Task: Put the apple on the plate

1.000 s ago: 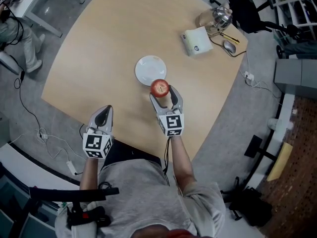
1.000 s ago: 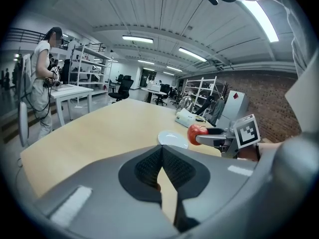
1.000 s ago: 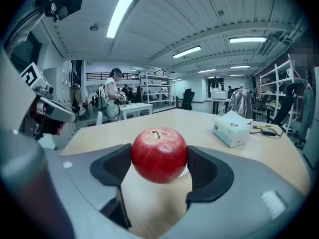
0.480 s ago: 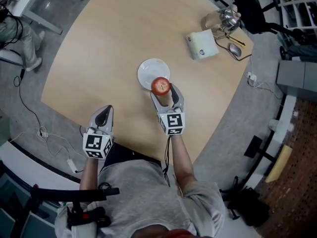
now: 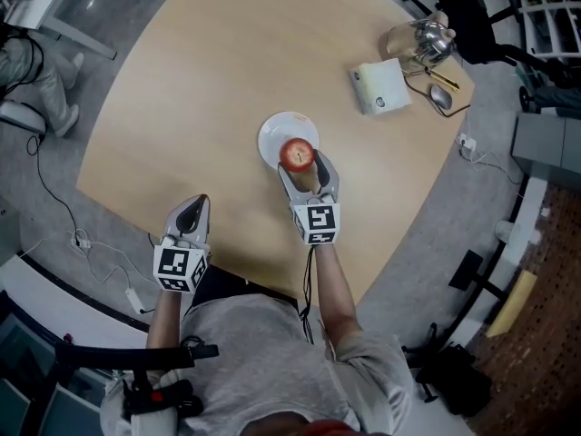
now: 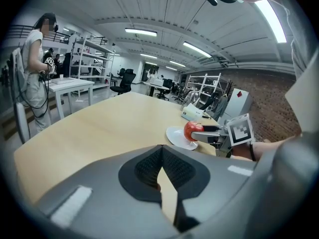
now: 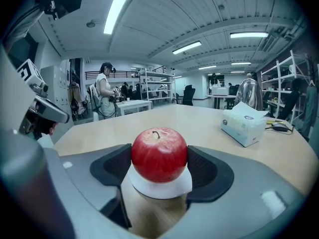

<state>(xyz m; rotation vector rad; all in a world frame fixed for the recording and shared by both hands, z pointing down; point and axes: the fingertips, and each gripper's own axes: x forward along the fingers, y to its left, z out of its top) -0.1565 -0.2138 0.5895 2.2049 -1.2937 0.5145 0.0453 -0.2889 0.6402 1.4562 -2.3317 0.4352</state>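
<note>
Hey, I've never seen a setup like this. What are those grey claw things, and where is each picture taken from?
A person holds two hand-held grippers, each with two jaws. The head view looks down from the person's head; each gripper view looks along that tool's jaws. The right gripper is clamped on a red apple, over the near edge of a white round plate on a light wooden table. The left gripper is shut and empty. A white tissue box lies farther off.
</note>
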